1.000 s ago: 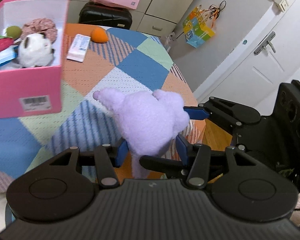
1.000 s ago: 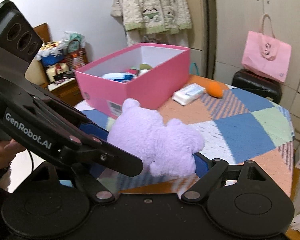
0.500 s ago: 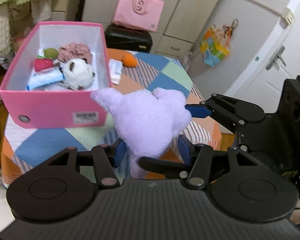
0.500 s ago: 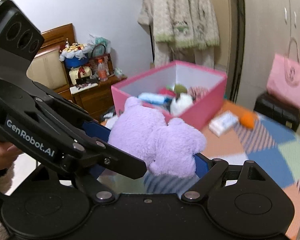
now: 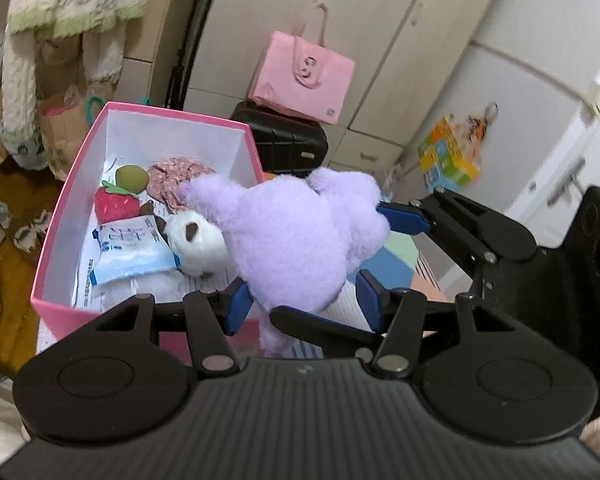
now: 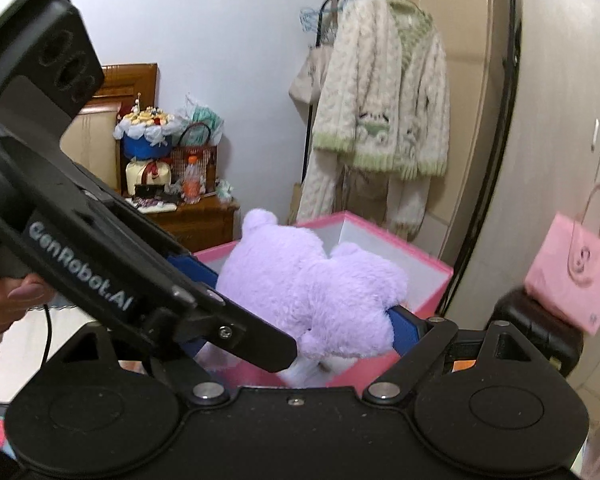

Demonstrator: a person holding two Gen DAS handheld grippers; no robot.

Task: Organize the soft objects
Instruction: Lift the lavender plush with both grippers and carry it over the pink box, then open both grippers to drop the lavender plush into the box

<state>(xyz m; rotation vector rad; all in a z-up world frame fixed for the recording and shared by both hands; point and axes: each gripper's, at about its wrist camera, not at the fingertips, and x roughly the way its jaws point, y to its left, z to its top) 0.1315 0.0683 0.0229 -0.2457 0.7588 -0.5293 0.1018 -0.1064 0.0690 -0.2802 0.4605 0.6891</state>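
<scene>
Left wrist view: a fluffy lilac plush toy [image 5: 296, 240] hangs in the air above the near end of an open pink box [image 5: 76, 152], pinched from two sides by both grippers at once. The left gripper [image 5: 302, 300] squeezes the toy's lower part between its blue pads, set fairly narrow. The right gripper [image 5: 384, 248] reaches in from the right, one blue pad against the toy's far side. Inside the box lie a white and brown plush animal [image 5: 198, 246], a red strawberry toy [image 5: 114, 206], a green round toy [image 5: 132, 178], a pale blue packet [image 5: 130, 252] and a pink patterned cloth [image 5: 172, 182]. From the right wrist view, the right gripper [image 6: 300, 308] stands wide, its pads pressed against both sides of the toy, with the box behind it. A pink bag [image 5: 302, 76] sits on a black case [image 5: 284, 142] beyond the box.
</scene>
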